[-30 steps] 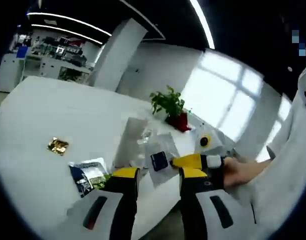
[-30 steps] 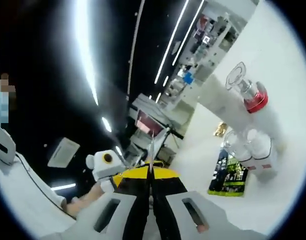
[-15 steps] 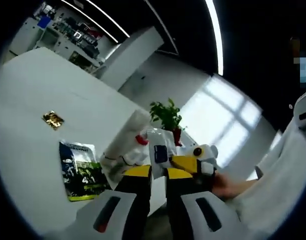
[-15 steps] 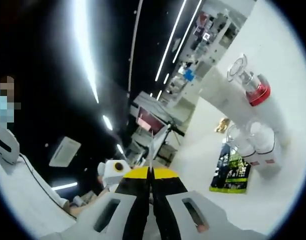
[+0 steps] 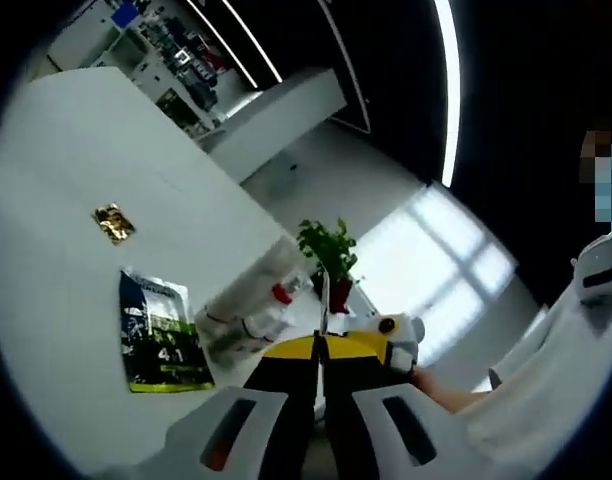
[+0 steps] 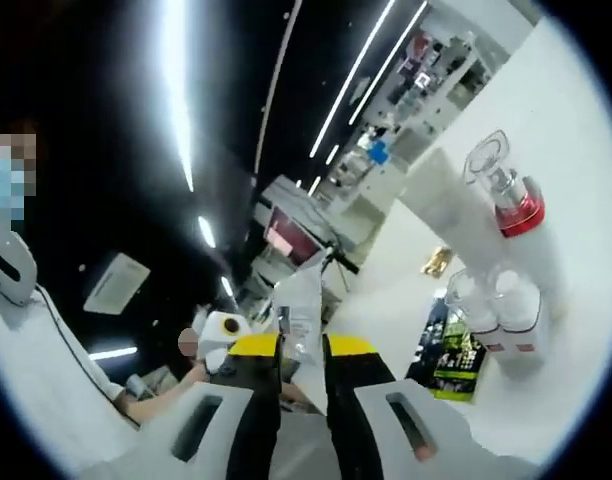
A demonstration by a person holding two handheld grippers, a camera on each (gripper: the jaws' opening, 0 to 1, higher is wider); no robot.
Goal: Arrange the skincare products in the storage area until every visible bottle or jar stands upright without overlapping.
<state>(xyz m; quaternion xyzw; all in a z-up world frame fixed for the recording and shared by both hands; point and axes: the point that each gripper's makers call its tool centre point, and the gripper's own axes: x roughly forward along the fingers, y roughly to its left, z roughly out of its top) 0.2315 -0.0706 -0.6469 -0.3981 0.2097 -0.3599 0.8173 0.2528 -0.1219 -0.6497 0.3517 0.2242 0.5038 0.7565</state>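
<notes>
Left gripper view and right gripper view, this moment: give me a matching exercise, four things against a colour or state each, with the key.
Things
1. left gripper
2. right gripper
3. gold packet
4. potted plant

States
A. jaws apart, a white sachet between them
B. lying flat on the white table, apart from the other items
C. jaws closed on a thin white edge
D. upright at the table's far side, green leaves over a red pot

Pairs: 1-C, 2-A, 3-B, 4-D
</notes>
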